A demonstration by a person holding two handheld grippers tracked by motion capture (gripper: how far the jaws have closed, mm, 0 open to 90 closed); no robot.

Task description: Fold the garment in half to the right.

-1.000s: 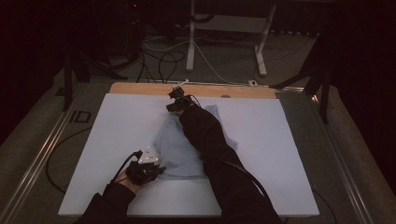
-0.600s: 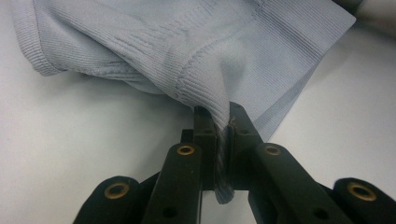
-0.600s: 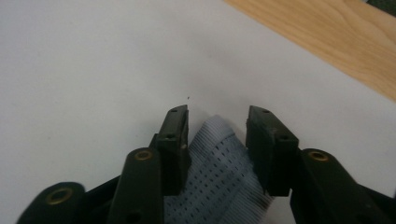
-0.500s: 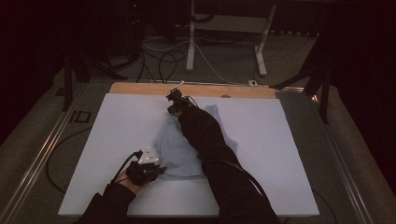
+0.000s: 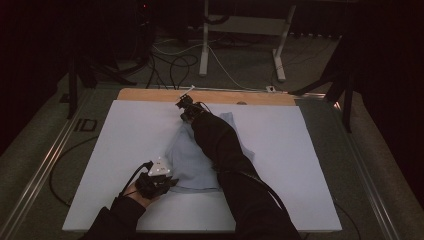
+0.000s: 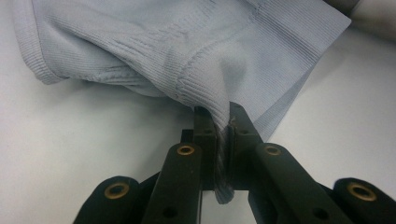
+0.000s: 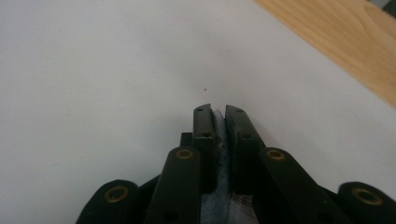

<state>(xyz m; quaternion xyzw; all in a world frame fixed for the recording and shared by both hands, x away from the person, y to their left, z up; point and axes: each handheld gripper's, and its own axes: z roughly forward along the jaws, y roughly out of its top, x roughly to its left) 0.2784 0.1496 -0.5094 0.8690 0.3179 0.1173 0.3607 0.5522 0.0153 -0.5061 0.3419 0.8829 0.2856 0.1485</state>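
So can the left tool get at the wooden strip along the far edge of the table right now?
Probably not: the left tool is clamped on the near hem of the blue garment, and the wooden strip lies across the whole white board.

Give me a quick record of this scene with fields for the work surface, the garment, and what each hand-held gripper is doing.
surface: white board on a table, wooden strip along its far edge
garment: light blue ribbed knit garment, lying mid-board, partly under the right sleeve
left hand-held gripper: at the garment's near edge, shut on a pinched fold of its fabric
right hand-held gripper: at the garment's far end near the wooden strip, jaws have just been closing, blue fabric clamped between them
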